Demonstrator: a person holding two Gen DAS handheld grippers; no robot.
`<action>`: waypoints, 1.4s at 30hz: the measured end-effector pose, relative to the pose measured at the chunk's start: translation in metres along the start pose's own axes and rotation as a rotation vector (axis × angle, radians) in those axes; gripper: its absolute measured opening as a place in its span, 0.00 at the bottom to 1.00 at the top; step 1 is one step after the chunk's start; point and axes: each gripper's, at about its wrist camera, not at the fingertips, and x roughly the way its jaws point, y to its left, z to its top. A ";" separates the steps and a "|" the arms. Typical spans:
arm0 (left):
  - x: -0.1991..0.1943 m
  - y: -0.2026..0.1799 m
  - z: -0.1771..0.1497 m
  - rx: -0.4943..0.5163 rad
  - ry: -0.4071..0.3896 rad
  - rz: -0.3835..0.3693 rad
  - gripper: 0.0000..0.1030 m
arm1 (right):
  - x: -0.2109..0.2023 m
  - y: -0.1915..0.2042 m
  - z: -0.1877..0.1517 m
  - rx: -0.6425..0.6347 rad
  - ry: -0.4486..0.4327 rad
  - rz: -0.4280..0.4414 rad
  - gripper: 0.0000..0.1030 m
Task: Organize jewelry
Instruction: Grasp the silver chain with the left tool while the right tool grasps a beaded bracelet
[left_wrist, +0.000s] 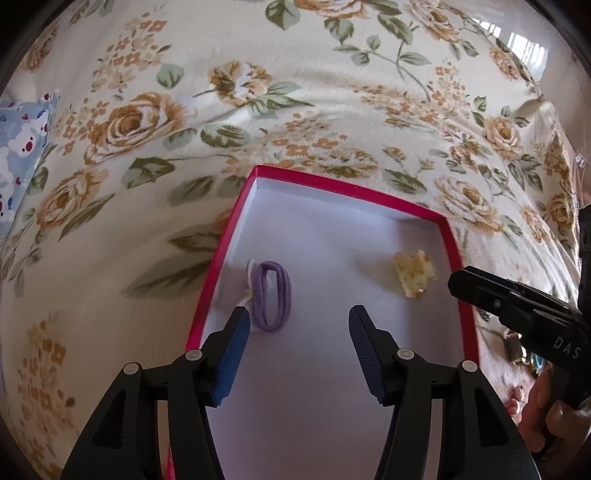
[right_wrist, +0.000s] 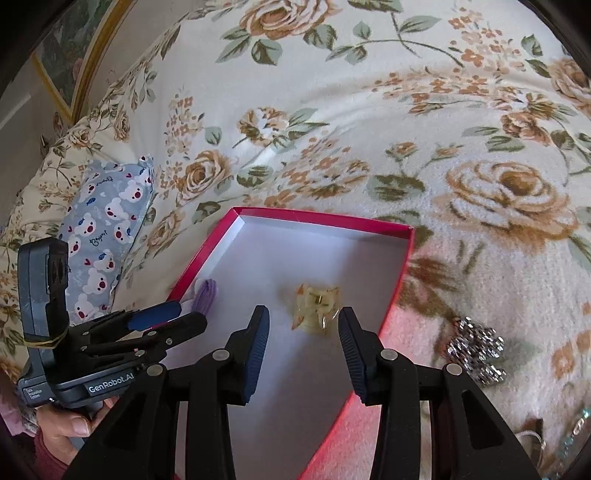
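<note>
While both grippers hang open over a red-rimmed box on a floral bedspread, two pieces already lie on its white floor. Left gripper: jaws apart, nothing between them, a purple hair tie just beyond its left fingertip, close to the box's left wall. Right gripper: jaws apart and empty, a pale yellow claw clip on the floor just past its tips, toward the box's right side.

By the look of it, the hair tie is light, soft and limp; a pinch across one doubled strand should lift it, though it would sag. Its long axis runs near to far, the loop flattened into a narrow oval. The claw clip appears to be hard, glossy plastic, light but slippery and likely brittle at the teeth, so its thicker body is the safer hold; its exact heading is too blurred to tell.

Right of the box, still on the bedspread, lies a sparkly silver piece, apparently next to be gathered.
</note>
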 end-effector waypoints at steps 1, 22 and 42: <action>-0.003 0.000 -0.002 0.000 -0.005 -0.003 0.57 | -0.004 -0.001 -0.001 0.002 -0.003 -0.001 0.40; -0.056 -0.062 -0.034 0.079 -0.031 -0.123 0.66 | -0.126 -0.071 -0.051 0.125 -0.114 -0.141 0.42; 0.002 -0.146 0.001 0.229 0.029 -0.169 0.66 | -0.166 -0.145 -0.073 0.196 -0.118 -0.314 0.44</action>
